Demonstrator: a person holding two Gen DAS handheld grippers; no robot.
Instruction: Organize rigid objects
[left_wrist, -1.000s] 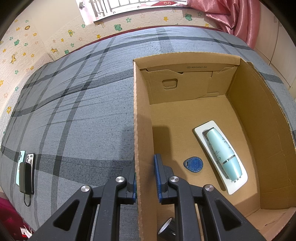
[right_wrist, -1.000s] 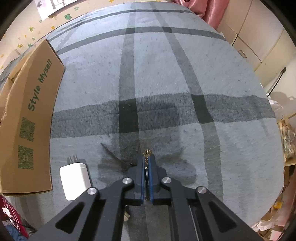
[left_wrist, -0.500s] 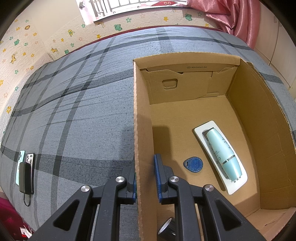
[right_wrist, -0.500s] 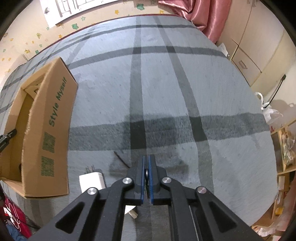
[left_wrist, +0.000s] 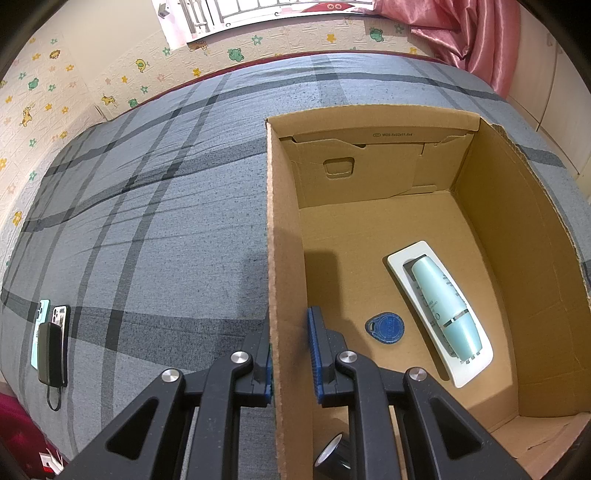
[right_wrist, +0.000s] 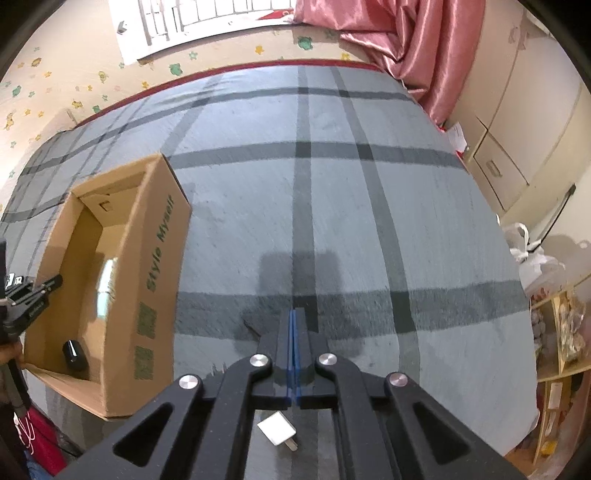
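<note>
An open cardboard box (left_wrist: 369, 122) sits on the grey checked bed. My left gripper (left_wrist: 291, 321) is shut on the box's left wall, one pad outside and one inside. In the box lie a teal bottle (left_wrist: 443, 306) in a white tray (left_wrist: 402, 258), a blue key fob (left_wrist: 385, 328) and a black cylinder (left_wrist: 330, 458). My right gripper (right_wrist: 293, 314) hangs shut above the bed, right of the box (right_wrist: 155, 258); nothing shows between its pads. A white charger plug (right_wrist: 277, 428) lies on the bed beneath it.
Two phones and a black power bank (left_wrist: 51, 339) lie at the bed's left edge. A thin dark sliver (right_wrist: 249, 326) lies on the cover near the right gripper. Pink curtain (right_wrist: 406, 48) and cabinets (right_wrist: 517, 129) stand beyond the bed's right side.
My right gripper has risen, still shut; the bed and the white plug look farther below, and the box's inside has come into view. The left gripper has stayed clamped on the wall.
</note>
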